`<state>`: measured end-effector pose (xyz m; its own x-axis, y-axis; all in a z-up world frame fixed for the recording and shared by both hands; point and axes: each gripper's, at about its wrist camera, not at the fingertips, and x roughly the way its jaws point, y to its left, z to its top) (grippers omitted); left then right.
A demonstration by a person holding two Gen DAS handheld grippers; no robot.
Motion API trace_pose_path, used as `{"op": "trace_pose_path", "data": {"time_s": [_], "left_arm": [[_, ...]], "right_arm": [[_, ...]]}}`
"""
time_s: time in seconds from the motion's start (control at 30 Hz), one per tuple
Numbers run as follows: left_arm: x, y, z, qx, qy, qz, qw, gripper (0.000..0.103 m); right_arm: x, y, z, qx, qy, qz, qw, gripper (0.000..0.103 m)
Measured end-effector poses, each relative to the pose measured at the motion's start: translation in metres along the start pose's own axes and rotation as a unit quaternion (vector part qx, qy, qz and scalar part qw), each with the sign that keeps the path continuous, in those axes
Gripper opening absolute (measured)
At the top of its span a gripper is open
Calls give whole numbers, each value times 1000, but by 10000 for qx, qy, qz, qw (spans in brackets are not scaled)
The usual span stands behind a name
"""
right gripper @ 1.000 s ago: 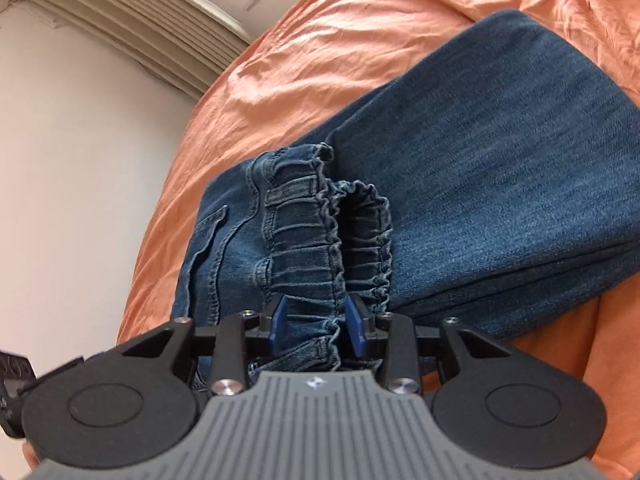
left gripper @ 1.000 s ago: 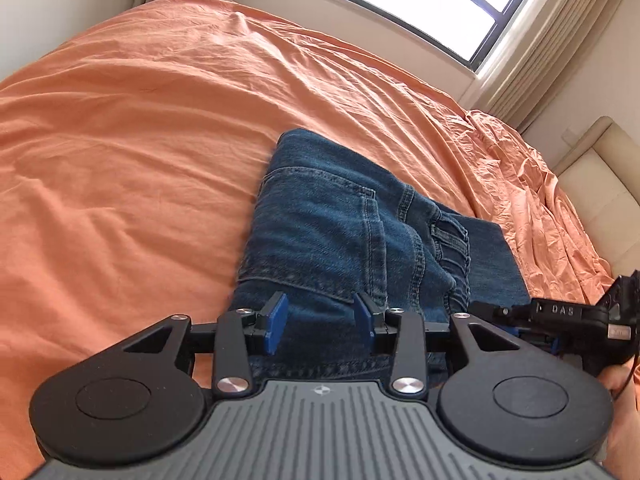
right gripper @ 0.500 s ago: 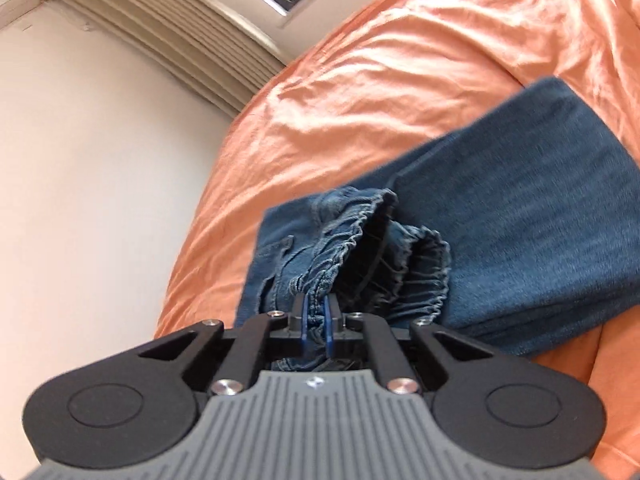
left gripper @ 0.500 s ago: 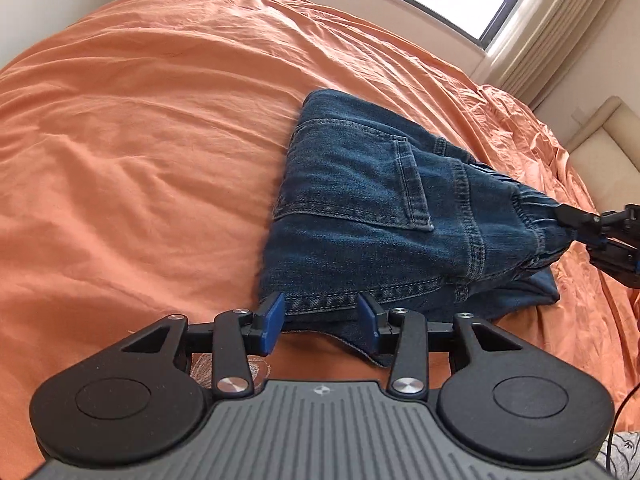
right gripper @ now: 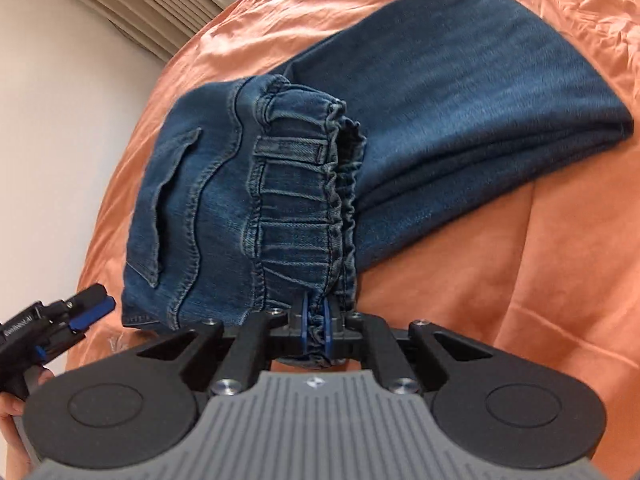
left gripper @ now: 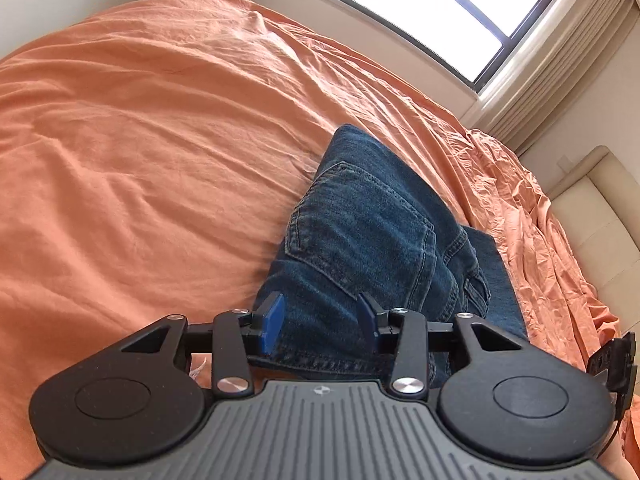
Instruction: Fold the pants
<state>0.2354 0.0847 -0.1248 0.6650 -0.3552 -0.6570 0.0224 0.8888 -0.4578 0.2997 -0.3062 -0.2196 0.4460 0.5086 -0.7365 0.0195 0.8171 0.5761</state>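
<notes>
Dark blue jeans [left gripper: 372, 240] lie folded on an orange bed sheet [left gripper: 160, 140]. In the right wrist view the pants [right gripper: 460, 92] show an elastic waistband [right gripper: 296, 208] and a back pocket on top. My right gripper [right gripper: 316, 324] is shut on the waistband edge. My left gripper [left gripper: 320, 320] is open, its blue pads on either side of the near hem of the pants without gripping. The left gripper also shows at the lower left of the right wrist view [right gripper: 86, 312].
The orange sheet is wrinkled toward the right edge [left gripper: 532, 208]. A window [left gripper: 408, 4] with curtains lies beyond the bed. A cream padded chair [left gripper: 600, 220] stands at the right. A white wall [right gripper: 60, 112] borders the bed's far side.
My right gripper closed on the waistband and has drawn it back over the folded legs. My left gripper stayed open and moved in closer to the near hem.
</notes>
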Motion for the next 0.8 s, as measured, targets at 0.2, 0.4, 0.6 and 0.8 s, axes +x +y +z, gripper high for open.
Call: {"op": "trace_pose_path", "data": {"time_s": [0.2,0.4,0.6,0.8], "left_arm": [[24,-13,17,-130,-251,10,9996,48],[35,1,15,-343,-598,158,9975,48],[38,24,20,-772,-631,139,9949,48],[47,30,23,-927,-606,82,9938,48]], "right_arm": [[-21,7,13,-279,-188,144,9993,20],[-39,2,42,17,-565,634,9964,40],[-1,-10,79,844,-464,856,9917,49],[28,-25,87,1529,-438,1148,9806,33]]}}
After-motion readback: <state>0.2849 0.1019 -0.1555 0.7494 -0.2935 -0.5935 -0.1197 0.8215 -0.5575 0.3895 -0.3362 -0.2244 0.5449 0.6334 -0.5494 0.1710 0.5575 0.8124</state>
